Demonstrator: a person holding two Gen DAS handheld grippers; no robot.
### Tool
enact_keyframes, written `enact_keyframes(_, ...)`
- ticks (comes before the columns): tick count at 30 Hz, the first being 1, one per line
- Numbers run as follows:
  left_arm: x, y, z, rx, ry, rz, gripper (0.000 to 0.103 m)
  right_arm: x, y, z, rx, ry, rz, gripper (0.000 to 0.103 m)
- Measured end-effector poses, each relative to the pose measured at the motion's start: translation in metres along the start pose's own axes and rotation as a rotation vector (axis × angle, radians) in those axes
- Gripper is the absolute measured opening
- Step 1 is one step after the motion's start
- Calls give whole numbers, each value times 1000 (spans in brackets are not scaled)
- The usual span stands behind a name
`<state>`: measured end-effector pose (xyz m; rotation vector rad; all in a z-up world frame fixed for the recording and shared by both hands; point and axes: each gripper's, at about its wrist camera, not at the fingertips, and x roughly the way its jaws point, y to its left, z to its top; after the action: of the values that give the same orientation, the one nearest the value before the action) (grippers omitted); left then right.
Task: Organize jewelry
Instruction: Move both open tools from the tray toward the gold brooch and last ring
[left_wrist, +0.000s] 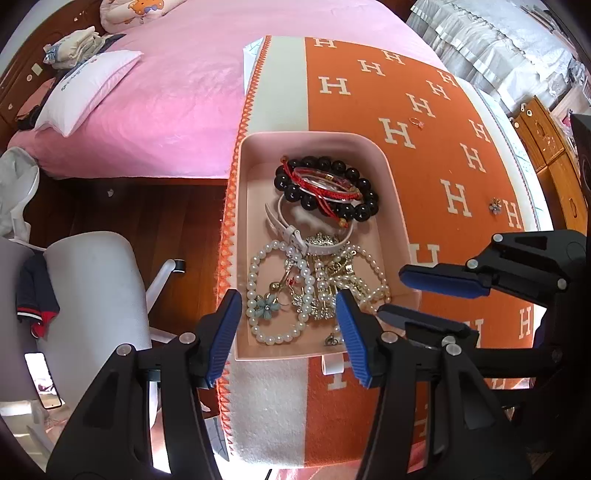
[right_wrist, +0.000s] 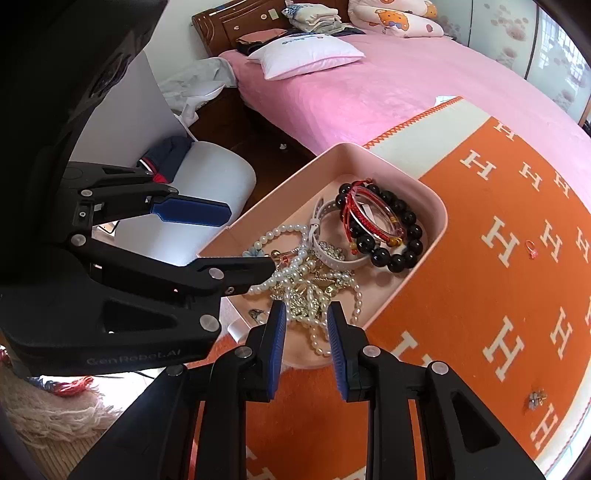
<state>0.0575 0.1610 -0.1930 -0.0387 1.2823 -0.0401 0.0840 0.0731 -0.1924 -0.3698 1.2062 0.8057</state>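
An orange H-patterned blanket (left_wrist: 369, 92) covers the bed, carrying a pink tray (left_wrist: 251, 147) at its zigzag-stitched edge, a small ring (left_wrist: 416, 122) mid-blanket, and a flower brooch (left_wrist: 494, 204) near the opposite edge.

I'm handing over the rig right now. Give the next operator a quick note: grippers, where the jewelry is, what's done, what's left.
Left gripper: open, empty, over the near end of the pink tray.
Right gripper: jaws narrowly apart above the pearl strands; no grip visible.
Done: black bead bracelet, white strap and pearls are in the tray.
Left: small ring and flower brooch lie loose on the orange blanket.
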Motion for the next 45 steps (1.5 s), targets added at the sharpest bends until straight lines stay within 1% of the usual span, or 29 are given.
enact_keyframes(12, -3, -14, -1, 32, 11, -9, 50, -19, -10, -16, 70, -13, -34, 23)
enact_keyframes(19, -11, -35, 5, 85, -6, -14, 50, -37, -24, -32, 129, -32, -67, 23)
enact_keyframes(25, -17, -61, 12, 150, -25, -29, 50, -55, -44, -55, 215, -42, -99, 23)
enact_keyframes(32, -13, -103, 20, 238, -25, -61, 50, -74, -79, -89, 341, -69, -151, 24)
enact_keyframes(34, -10, -119, 23, 260, -23, -77, 50, -79, -92, -100, 389, -75, -162, 27)
enact_keyframes(36, -7, -134, 28, 282, -23, -94, 50, -83, -106, -109, 429, -86, -179, 35)
enact_keyframes(42, 8, -181, 46, 327, -32, -130, 50, -93, -152, -127, 502, -107, -236, 35)
enact_keyframes(45, 17, -197, 57, 323, -32, -135, 50, -94, -179, -134, 557, -115, -231, 35)
